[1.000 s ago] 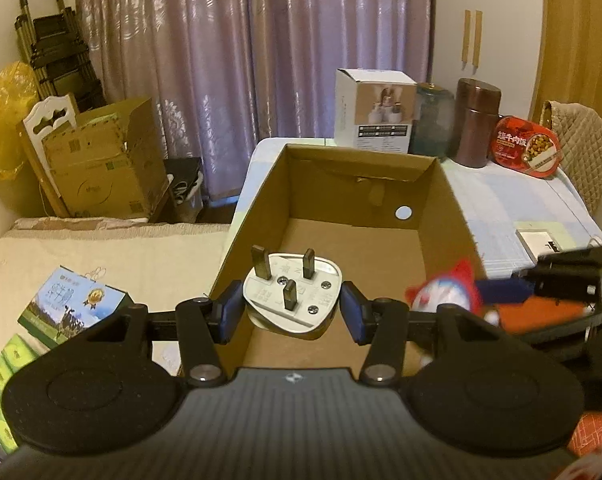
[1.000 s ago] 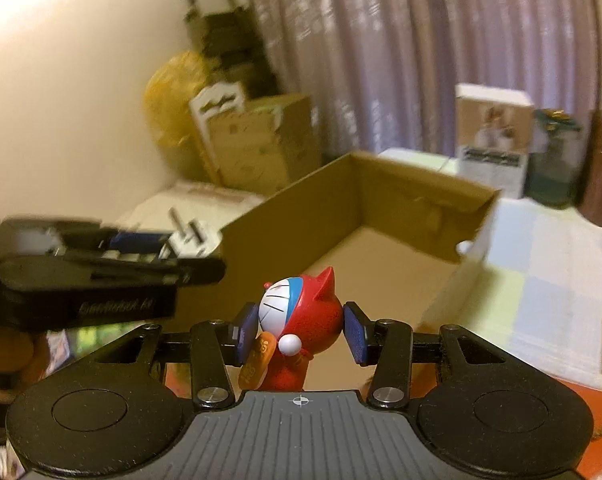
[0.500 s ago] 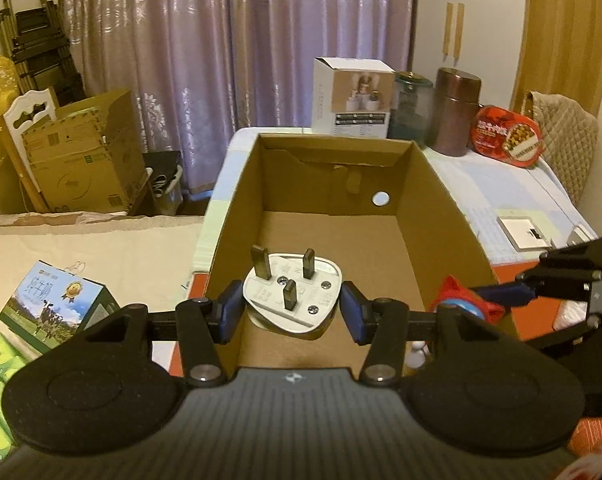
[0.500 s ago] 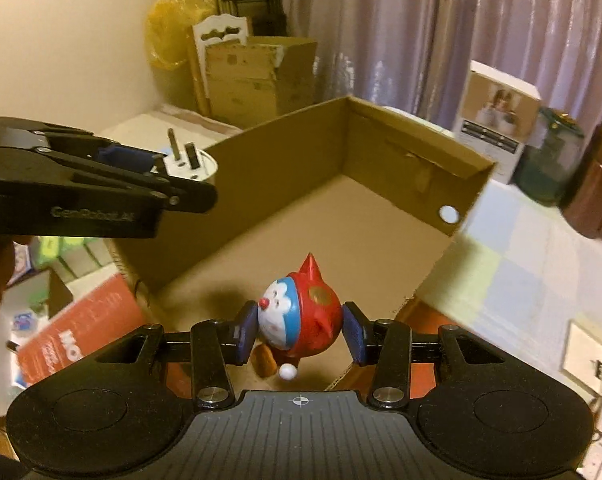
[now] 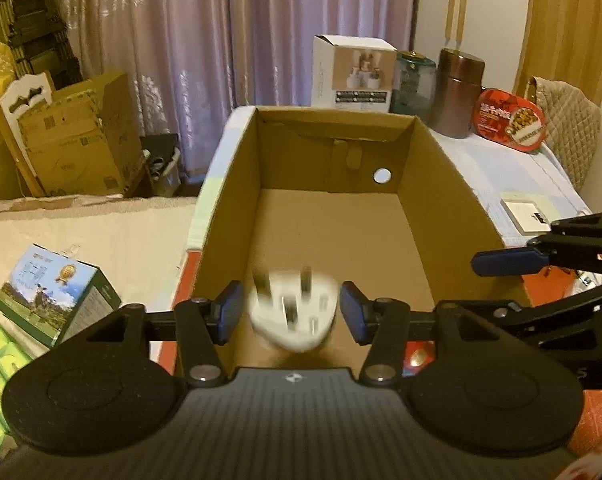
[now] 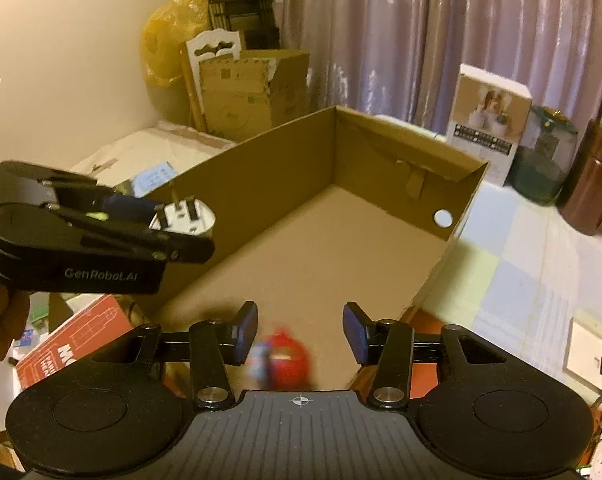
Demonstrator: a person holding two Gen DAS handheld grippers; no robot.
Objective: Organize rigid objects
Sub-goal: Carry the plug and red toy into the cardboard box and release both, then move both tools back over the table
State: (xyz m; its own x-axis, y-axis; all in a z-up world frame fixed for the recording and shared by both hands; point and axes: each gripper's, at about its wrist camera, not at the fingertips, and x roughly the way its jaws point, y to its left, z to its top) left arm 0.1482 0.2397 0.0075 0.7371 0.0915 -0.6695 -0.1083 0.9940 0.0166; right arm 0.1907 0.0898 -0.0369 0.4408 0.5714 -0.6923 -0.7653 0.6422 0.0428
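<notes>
An open cardboard box (image 5: pixel 441 184) stands in front of both grippers. Over its near end, my left gripper (image 5: pixel 291 312) has its jaws opening. A white three-pin plug (image 5: pixel 293 316) is motion-blurred between the blue pads, with a gap on each side. In the right wrist view, my right gripper (image 6: pixel 299 334) is also opening over the box (image 6: pixel 261 184). A red and blue cartoon figurine (image 6: pixel 283 362) is blurred low between its pads, touching neither. The left gripper (image 6: pixel 169 224) and the plug (image 6: pixel 189 216) show at the left of that view.
A white product box (image 5: pixel 353 74), a glass jar (image 5: pixel 415 80), a brown canister (image 5: pixel 459 92) and a red tin (image 5: pixel 511 120) stand behind the box. Cardboard cartons (image 5: pixel 81 140) sit at the left. A red flat box (image 6: pixel 73 340) lies under the box's near corner.
Both grippers have opened. The plug has slipped from the left pads and blurs downward. The figurine has left the right pads and dropped lower toward the box floor.
</notes>
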